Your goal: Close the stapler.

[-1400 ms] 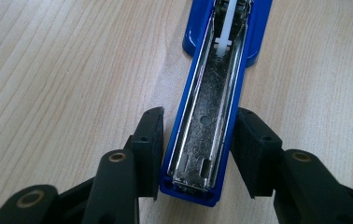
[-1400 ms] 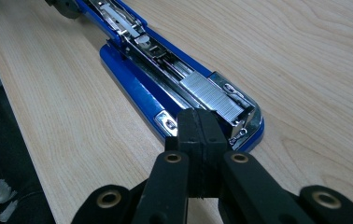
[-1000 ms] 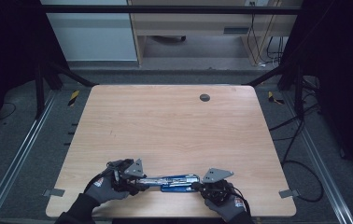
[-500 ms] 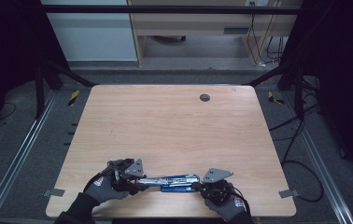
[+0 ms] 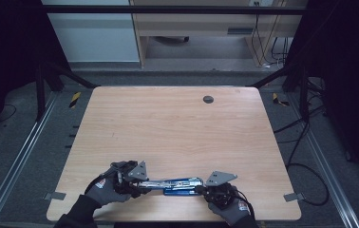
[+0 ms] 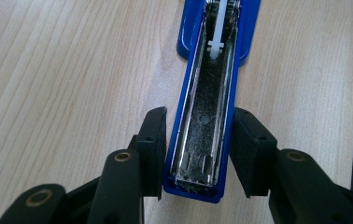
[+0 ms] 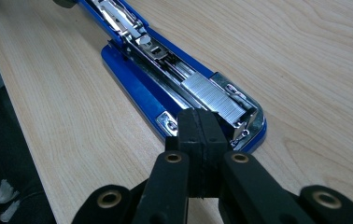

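Observation:
A blue stapler point(image 5: 177, 183) lies swung open flat near the table's front edge. In the left gripper view its upturned lid point(image 6: 207, 116) shows a bare metal channel. My left gripper point(image 5: 142, 183) point(image 6: 199, 121) has one pad against each long side of the lid's end. In the right gripper view the stapler's base point(image 7: 165, 79) carries a strip of staples point(image 7: 212, 95) in its magazine. My right gripper point(image 5: 201, 189) point(image 7: 202, 119) is shut with nothing between its jaws. Its tips sit at the front end of the base, just before the staples.
The wooden table point(image 5: 177, 128) has a dark round grommet point(image 5: 208, 99) near its far edge. Gloved hands point(image 5: 102, 187) hold both grippers at the front edge. Cables point(image 5: 306, 175) lie on the floor at the right.

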The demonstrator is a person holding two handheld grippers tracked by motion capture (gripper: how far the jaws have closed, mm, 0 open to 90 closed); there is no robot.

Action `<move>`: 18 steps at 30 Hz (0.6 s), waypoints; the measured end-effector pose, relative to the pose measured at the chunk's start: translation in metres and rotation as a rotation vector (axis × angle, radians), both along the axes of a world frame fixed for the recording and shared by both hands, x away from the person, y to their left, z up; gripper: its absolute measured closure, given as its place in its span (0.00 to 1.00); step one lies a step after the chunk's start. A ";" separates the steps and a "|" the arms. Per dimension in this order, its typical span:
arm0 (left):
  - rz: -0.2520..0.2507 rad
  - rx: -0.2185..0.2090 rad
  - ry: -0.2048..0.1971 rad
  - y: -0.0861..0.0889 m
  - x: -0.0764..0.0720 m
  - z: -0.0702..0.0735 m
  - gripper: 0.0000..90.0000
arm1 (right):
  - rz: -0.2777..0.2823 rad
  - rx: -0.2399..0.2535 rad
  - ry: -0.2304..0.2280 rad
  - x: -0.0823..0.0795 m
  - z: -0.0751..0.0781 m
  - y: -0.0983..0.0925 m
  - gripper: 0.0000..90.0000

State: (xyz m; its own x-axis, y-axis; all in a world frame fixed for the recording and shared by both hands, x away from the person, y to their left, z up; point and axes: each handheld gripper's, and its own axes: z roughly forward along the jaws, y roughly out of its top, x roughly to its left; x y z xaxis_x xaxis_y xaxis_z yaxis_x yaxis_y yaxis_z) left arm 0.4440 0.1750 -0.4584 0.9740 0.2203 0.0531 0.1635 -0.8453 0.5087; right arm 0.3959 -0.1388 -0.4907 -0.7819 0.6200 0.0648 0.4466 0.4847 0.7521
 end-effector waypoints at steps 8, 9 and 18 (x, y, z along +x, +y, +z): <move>-0.007 0.009 -0.002 -0.002 0.000 0.006 0.66 | 0.002 -0.001 0.004 0.000 0.000 0.000 1.00; -0.016 0.019 -0.005 -0.002 0.001 0.008 0.66 | 0.002 -0.001 0.003 0.000 0.000 0.000 1.00; -0.020 0.037 0.001 -0.006 0.001 0.012 0.66 | 0.003 0.000 0.003 0.000 0.000 -0.001 1.00</move>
